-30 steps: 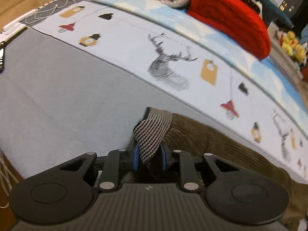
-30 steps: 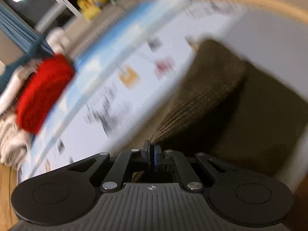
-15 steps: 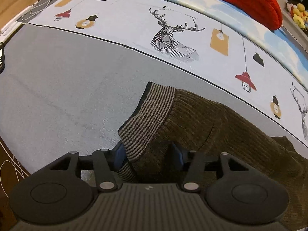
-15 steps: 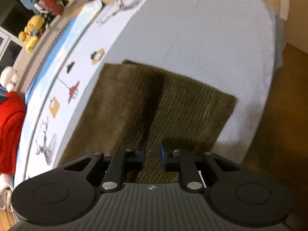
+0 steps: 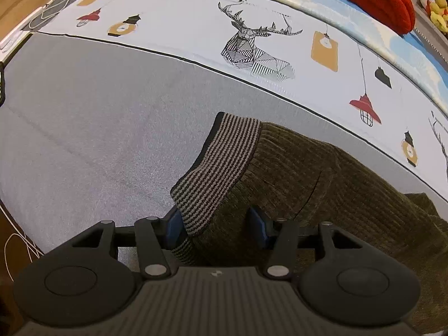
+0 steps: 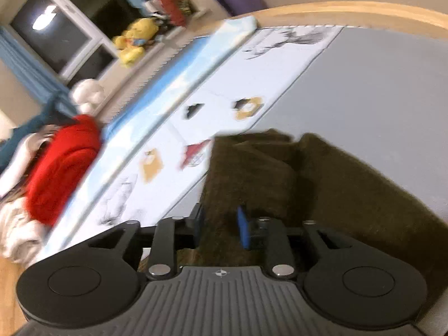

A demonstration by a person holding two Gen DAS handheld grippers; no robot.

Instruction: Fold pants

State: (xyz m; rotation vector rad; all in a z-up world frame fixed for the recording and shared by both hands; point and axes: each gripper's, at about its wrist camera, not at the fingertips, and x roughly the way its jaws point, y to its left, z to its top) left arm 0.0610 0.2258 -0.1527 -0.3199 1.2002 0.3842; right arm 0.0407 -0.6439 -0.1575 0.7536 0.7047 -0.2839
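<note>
Fold laid — both grippers letting go

Pants [image 5: 322, 173] lie folded on the grey sheet [image 5: 98, 112]; left gripper [image 5: 214, 222] released, right gripper [image 6: 221, 228] jaws have just been opening, cloth loose between — next, withdraw cleanly.

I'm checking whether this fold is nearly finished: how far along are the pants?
Done: the brown pants lie doubled over on the grey sheet, striped waistband resting flat.

In hand: both grippers are letting go. The left gripper stands open around the waistband corner; the right gripper has just been opening over the folded edge, cloth between its pads.

Left: probably withdrawing, perhaps another fold; blur hides how tidy it is.
</note>
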